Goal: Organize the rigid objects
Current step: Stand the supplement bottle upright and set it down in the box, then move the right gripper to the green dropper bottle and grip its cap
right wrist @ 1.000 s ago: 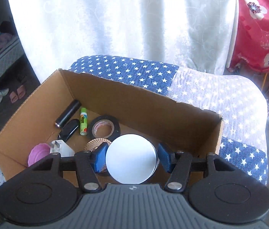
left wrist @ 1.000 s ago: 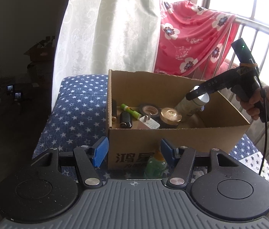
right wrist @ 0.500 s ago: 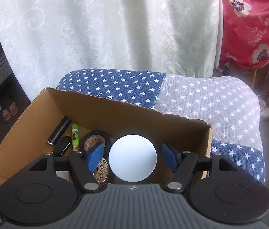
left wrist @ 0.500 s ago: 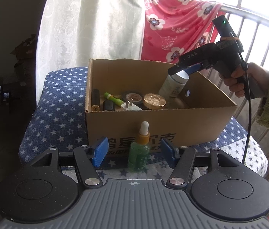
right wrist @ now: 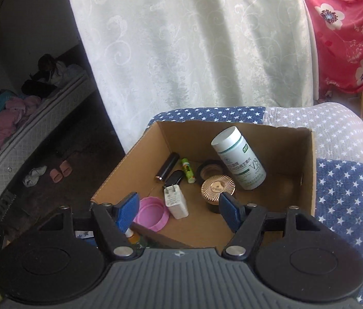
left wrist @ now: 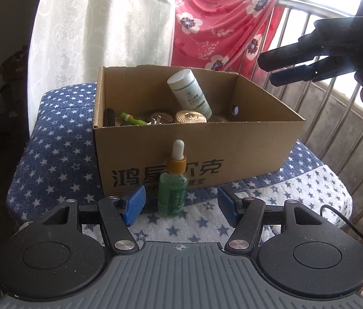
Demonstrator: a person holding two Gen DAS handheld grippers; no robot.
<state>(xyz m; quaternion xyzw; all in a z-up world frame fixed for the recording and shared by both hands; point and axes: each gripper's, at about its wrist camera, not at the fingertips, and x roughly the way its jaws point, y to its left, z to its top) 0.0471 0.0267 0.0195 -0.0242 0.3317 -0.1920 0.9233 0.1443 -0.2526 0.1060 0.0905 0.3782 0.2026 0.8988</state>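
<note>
A cardboard box (left wrist: pixel 245 144) (right wrist: pixel 307 180) stands on a star-patterned cushion (left wrist: pixel 52 144). Inside it a white bottle (left wrist: pixel 189 92) (right wrist: pixel 238 158) leans against the back wall, beside a gold lid (left wrist: pixel 191 116) (right wrist: pixel 217 187), a white charger (right wrist: pixel 175 200), a pink lid (right wrist: pixel 151 213), a black tube (right wrist: pixel 167 168) and a green stick (right wrist: pixel 187 170). A green dropper bottle (left wrist: pixel 173 182) stands upright in front of the box, between the fingers of my open left gripper (left wrist: pixel 180 204). My right gripper (right wrist: pixel 180 209) is open and empty above the box; it also shows in the left wrist view (left wrist: pixel 271 70).
A white curtain (right wrist: pixel 194 51) and a red floral cloth (left wrist: pixel 220 31) hang behind the box. A metal railing (left wrist: pixel 336 82) runs along the right. A mattress with clothes (right wrist: pixel 14 118) and slippers (right wrist: pixel 61 173) lie on the dark floor to the left.
My right gripper opened, let go of the white bottle in the box, and pulled back up and away. My left gripper backed off, bringing the green dropper bottle into full view between its fingers.
</note>
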